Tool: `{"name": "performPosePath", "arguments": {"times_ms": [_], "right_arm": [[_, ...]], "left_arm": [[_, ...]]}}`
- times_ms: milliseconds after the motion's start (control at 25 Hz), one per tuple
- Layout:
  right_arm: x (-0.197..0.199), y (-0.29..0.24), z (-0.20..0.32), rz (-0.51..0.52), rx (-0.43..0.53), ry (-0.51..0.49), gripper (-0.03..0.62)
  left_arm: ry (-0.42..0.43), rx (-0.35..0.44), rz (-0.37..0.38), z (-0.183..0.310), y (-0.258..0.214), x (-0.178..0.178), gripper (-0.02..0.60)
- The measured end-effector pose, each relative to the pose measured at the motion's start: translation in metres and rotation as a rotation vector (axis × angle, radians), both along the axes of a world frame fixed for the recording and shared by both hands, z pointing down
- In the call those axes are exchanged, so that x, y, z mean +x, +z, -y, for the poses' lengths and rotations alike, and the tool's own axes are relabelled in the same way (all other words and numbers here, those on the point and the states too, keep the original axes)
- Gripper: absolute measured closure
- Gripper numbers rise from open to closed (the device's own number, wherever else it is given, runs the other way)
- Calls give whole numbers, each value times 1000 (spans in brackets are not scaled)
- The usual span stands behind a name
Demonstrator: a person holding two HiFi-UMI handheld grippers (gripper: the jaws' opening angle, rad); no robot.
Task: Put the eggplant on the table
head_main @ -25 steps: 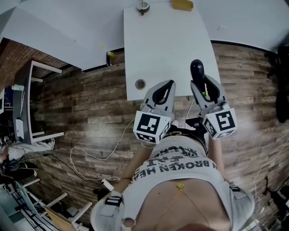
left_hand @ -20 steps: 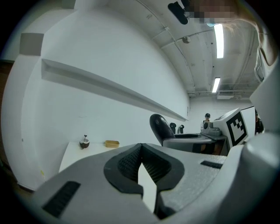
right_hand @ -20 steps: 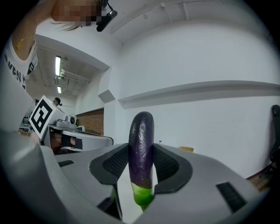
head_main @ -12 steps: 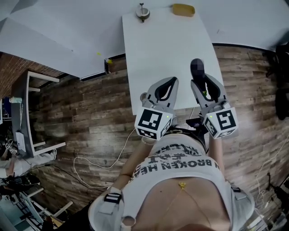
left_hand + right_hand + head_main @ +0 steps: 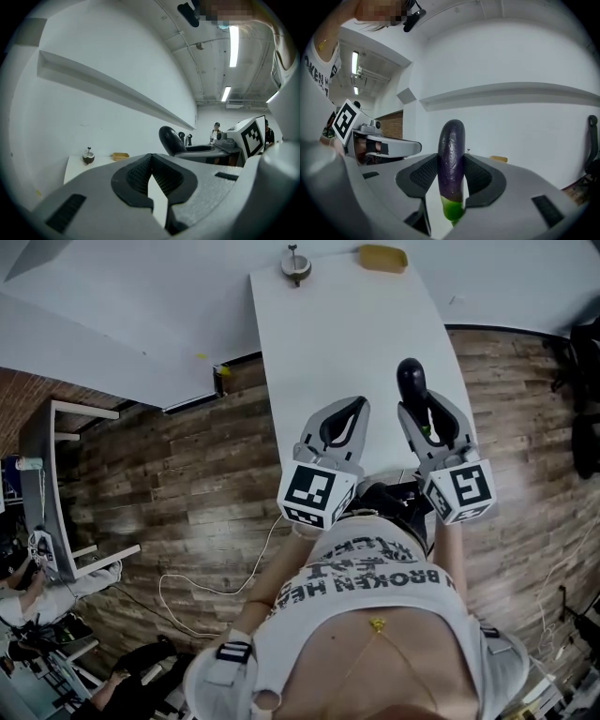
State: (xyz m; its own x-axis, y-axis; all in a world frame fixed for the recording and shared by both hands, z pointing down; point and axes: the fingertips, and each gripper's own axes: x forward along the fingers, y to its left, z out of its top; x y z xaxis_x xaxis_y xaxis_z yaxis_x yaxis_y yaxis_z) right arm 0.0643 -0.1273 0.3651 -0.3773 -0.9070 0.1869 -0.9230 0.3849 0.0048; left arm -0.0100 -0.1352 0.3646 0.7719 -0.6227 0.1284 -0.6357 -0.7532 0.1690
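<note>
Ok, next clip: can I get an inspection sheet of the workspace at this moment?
Surface: white table, near end beneath the grippers.
Job's things: eggplant, held over the table, green stem end inward, not yet set down.
Clutter: round brown object and yellow dish at the far end.
Grippers: right gripper shut on eggplant; left gripper shut, empty.
Cables: white cable on wooden floor.
Surroundings: white frame at left.

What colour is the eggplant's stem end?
Eggplant stem end is bright green; clearest in right gripper view.
</note>
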Motion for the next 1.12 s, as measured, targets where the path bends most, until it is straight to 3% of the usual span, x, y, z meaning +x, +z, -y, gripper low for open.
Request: {"name": "performPosePath", "arguments": {"times_ms": [200, 640, 1120], "right_arm": [[-1, 10, 10, 0, -25, -12, 420], [42, -13, 40, -23, 5, -114, 419], [53, -7, 48, -22, -9, -194, 419]], "left_arm": [[-25, -11, 7, 12, 5, -5, 583], [-130, 31, -11, 32, -18, 31, 583], [-216, 33, 13, 38, -17, 40, 583]]}}
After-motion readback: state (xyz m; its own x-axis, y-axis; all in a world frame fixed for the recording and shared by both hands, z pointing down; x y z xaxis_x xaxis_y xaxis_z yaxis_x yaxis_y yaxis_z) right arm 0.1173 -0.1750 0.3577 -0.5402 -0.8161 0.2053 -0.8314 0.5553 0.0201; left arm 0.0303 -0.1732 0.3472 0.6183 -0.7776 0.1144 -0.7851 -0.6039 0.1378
